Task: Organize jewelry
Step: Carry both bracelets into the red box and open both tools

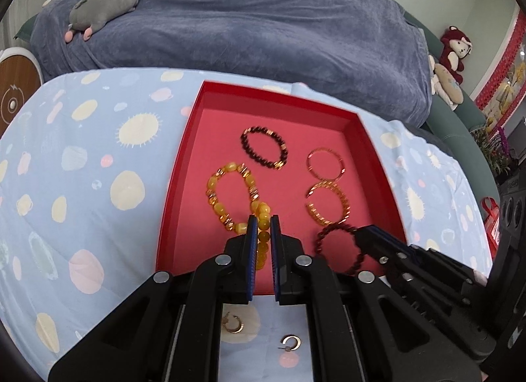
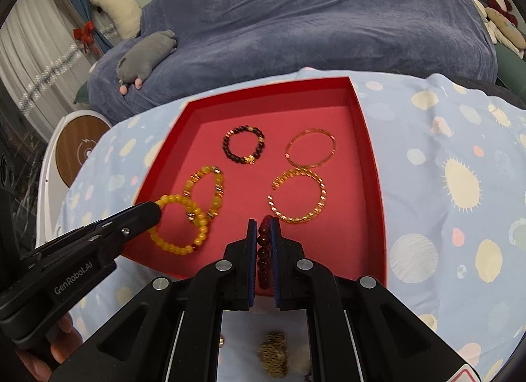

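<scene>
A red tray (image 1: 184,165) (image 2: 368,158) lies on the spotted blue cloth. In it are a dark bead bracelet (image 1: 264,146) (image 2: 244,145), a thin gold bangle (image 1: 325,160) (image 2: 310,148), an open gold cuff (image 1: 328,202) (image 2: 297,199) and a chunky yellow bracelet (image 1: 230,194) (image 2: 205,189). My left gripper (image 1: 263,222) (image 2: 154,209) is shut on a yellow bead bracelet (image 1: 263,240) (image 2: 179,222) at the tray's near left. My right gripper (image 2: 263,225) (image 1: 360,232) is shut on a dark red bead bracelet (image 2: 264,250) (image 1: 338,247) at the tray's near edge.
Two gold hoop earrings (image 1: 233,322) (image 1: 291,342) lie on the cloth under my left gripper. A gold mesh piece (image 2: 274,354) lies under my right gripper. A blue-covered sofa (image 1: 246,20) with a grey plush toy (image 1: 102,8) is behind. A round side table (image 2: 79,148) stands left.
</scene>
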`<state>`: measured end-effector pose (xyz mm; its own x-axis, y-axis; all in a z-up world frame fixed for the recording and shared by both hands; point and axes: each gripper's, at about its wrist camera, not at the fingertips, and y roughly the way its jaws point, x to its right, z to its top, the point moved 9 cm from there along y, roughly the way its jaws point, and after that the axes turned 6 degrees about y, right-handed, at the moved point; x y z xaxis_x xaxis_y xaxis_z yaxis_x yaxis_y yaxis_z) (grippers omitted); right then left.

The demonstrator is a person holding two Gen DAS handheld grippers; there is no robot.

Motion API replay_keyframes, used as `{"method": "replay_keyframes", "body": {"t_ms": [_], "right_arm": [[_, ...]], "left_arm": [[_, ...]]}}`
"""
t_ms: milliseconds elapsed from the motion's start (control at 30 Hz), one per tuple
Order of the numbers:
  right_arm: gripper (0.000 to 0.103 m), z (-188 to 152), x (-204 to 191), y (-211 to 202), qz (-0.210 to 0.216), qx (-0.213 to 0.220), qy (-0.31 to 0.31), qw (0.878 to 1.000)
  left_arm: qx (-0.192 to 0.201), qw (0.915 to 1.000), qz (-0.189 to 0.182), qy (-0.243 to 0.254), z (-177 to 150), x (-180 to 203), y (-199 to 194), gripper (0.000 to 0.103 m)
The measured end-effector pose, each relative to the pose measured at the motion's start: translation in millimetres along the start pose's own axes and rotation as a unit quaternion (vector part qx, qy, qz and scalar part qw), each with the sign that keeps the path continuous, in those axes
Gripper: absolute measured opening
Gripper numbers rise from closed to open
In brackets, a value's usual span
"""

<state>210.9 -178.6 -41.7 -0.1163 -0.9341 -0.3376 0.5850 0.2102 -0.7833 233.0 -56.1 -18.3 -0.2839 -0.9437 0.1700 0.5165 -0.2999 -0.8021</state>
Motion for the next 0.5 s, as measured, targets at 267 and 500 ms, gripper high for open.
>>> {"method": "replay_keyframes", "body": {"t_ms": [267, 500], "right_arm": [[0.016, -5, 19, -4, -0.019, 0.006, 0.01, 1.0], [0.024, -13, 19, -22, -0.014, 0.018, 0.018, 1.0]], "left_arm": [[0.003, 0.9993, 0.019, -0.031, -16, -20, 4, 0.036], [0.008, 0.9992, 0.023, -0.032, -25, -21, -11, 0.044]]}}
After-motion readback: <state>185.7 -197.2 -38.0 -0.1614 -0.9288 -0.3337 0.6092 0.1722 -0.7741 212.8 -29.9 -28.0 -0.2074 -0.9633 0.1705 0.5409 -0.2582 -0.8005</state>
